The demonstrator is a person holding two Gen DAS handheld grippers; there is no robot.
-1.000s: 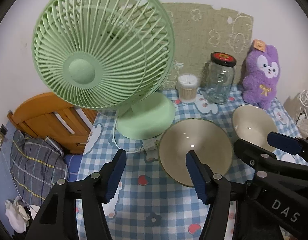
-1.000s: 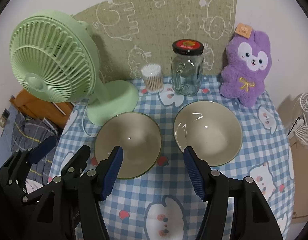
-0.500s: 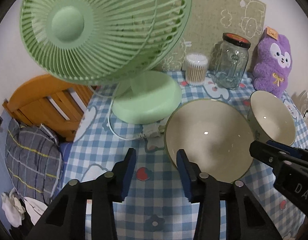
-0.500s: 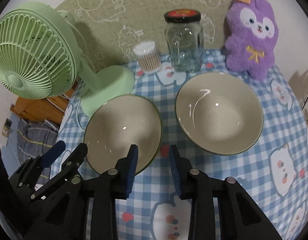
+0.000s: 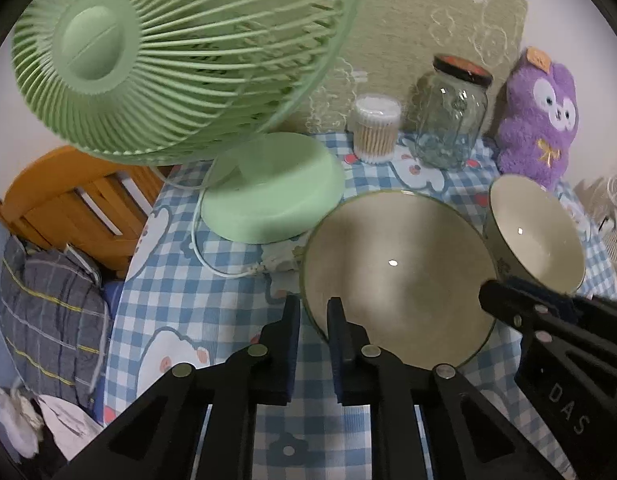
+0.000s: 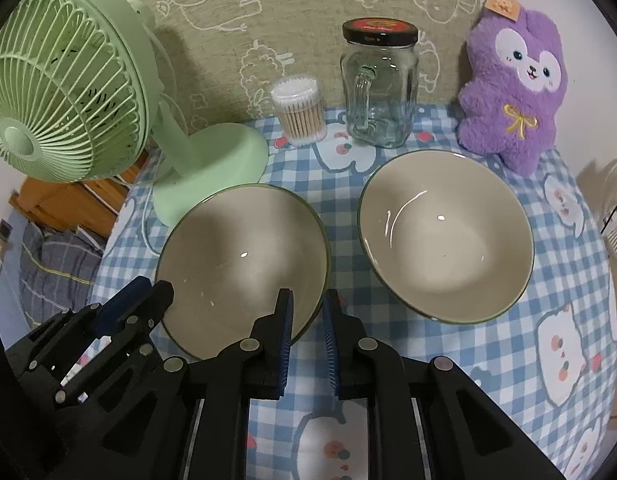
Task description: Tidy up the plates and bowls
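Two beige bowls with green rims sit side by side on the checked tablecloth. My left gripper (image 5: pixel 313 314) has its jaws on either side of the near left rim of the left bowl (image 5: pixel 396 280), nearly closed on it. My right gripper (image 6: pixel 307 312) straddles the same left bowl's (image 6: pixel 244 264) near right rim, its jaws narrowed around it. The right bowl (image 6: pixel 444 236) stands free; it also shows in the left wrist view (image 5: pixel 536 236). The bowl still rests on the table.
A green desk fan (image 6: pixel 64 92) with its base (image 5: pixel 268 192) and cord stands left of the bowls. Behind are a cotton swab tub (image 6: pixel 298 110), a glass jar (image 6: pixel 378 88) and a purple plush toy (image 6: pixel 512 96). A wooden chair (image 5: pixel 80 204) is past the table's left edge.
Both grippers have moved forward and down to the left bowl and closed from wide open to a narrow gap around its rim.
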